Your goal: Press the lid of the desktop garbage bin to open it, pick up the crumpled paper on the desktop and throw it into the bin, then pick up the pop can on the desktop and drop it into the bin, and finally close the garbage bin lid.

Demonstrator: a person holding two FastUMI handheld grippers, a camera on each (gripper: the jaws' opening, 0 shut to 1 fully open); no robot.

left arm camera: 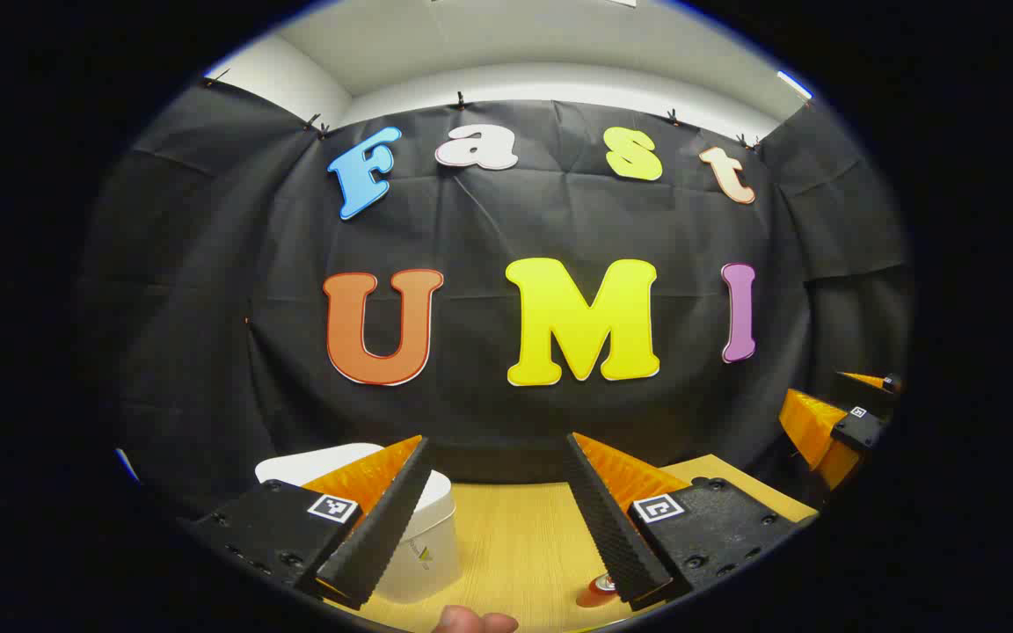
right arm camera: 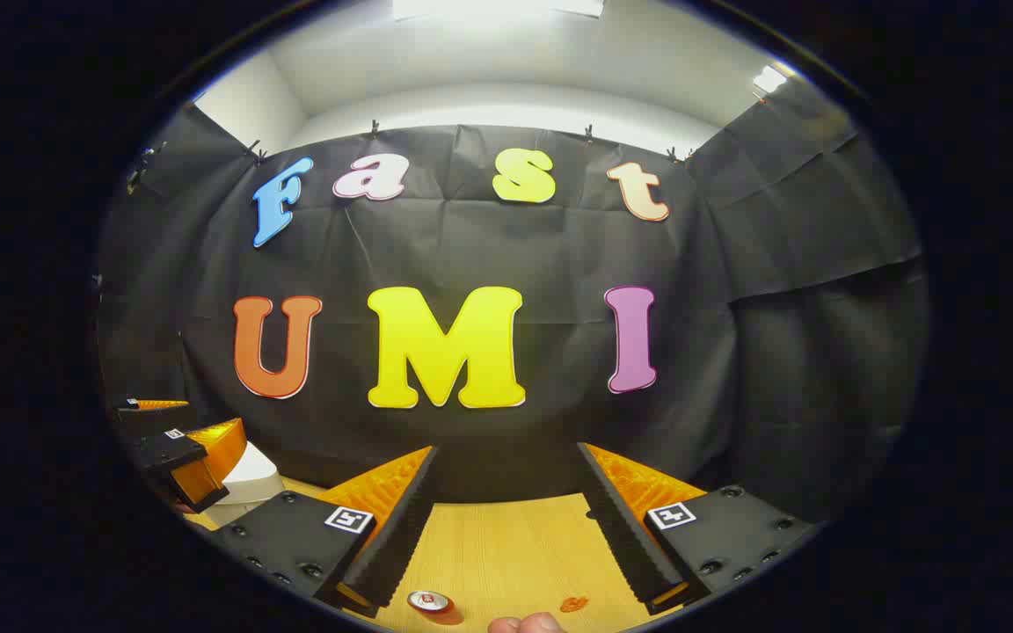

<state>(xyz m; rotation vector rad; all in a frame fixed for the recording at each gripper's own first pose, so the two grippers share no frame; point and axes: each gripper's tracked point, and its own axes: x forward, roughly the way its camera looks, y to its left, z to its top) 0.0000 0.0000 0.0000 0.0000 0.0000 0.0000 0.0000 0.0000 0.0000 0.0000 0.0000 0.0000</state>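
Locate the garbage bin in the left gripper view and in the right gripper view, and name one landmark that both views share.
Left gripper view: the white garbage bin sits at lower left, partly behind the left gripper's own left finger, lid down.
Right gripper view: the bin is a small white patch at far left, partly behind the left gripper.
Shared landmark: the wooden table meeting the black cloth wall.

Square black-and-white coded markers stand on the finger mounts of the left gripper and of the right gripper. A small mark, possibly a logo, on the white bin is too blurred to read.
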